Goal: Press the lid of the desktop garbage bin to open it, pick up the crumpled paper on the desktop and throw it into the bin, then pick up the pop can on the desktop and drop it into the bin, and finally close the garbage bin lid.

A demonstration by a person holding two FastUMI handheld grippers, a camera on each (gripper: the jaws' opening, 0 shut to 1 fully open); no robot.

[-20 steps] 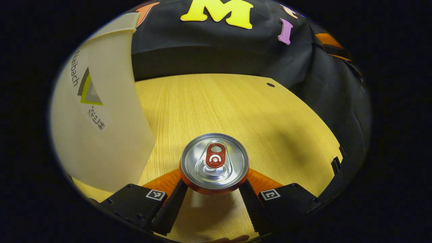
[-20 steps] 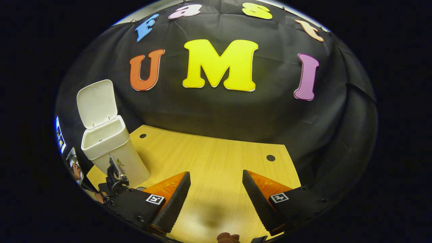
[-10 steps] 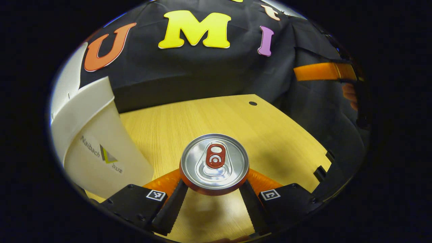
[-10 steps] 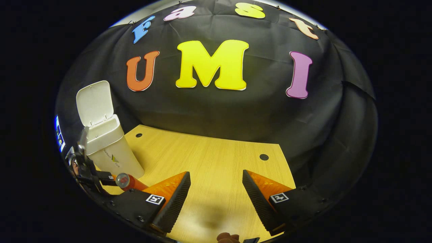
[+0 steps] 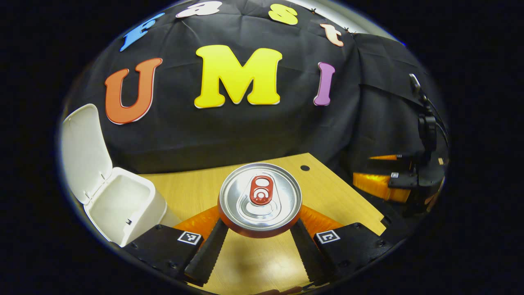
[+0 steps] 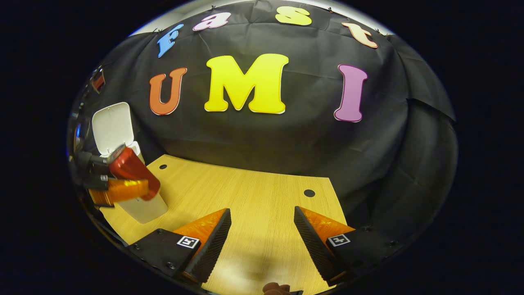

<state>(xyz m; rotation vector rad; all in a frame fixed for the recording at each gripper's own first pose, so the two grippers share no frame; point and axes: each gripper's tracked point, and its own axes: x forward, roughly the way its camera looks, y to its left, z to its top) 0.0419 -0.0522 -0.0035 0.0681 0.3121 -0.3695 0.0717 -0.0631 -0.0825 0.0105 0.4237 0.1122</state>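
The pop can point(image 5: 260, 199) was clamped between both fingers of the left gripper point(image 5: 260, 229), its silver top and red pull tab turned toward that gripper's camera. In the left gripper view, the white desktop garbage bin point(image 5: 123, 209) was seen to the left of the can and lower, its lid point(image 5: 84, 151) swung up and back so that the inside stood exposed. The can was carried above the wooden desktop point(image 5: 327, 196), clear of its surface.

In the right gripper view, the can point(image 6: 133, 172) was seen tilted, held in front of the bin point(image 6: 143, 207) near its upper edge, with the raised lid point(image 6: 110, 127) behind it. The left gripper point(image 6: 118, 190) was seen there pressed against the can's red side.

The right gripper point(image 6: 262, 241) was held well to the right of the bin, over bare desktop point(image 6: 254, 192), its jaws set wide apart with nothing between them. In the left gripper view it point(image 5: 389, 182) was seen far right of the can, beyond the desktop's edge.
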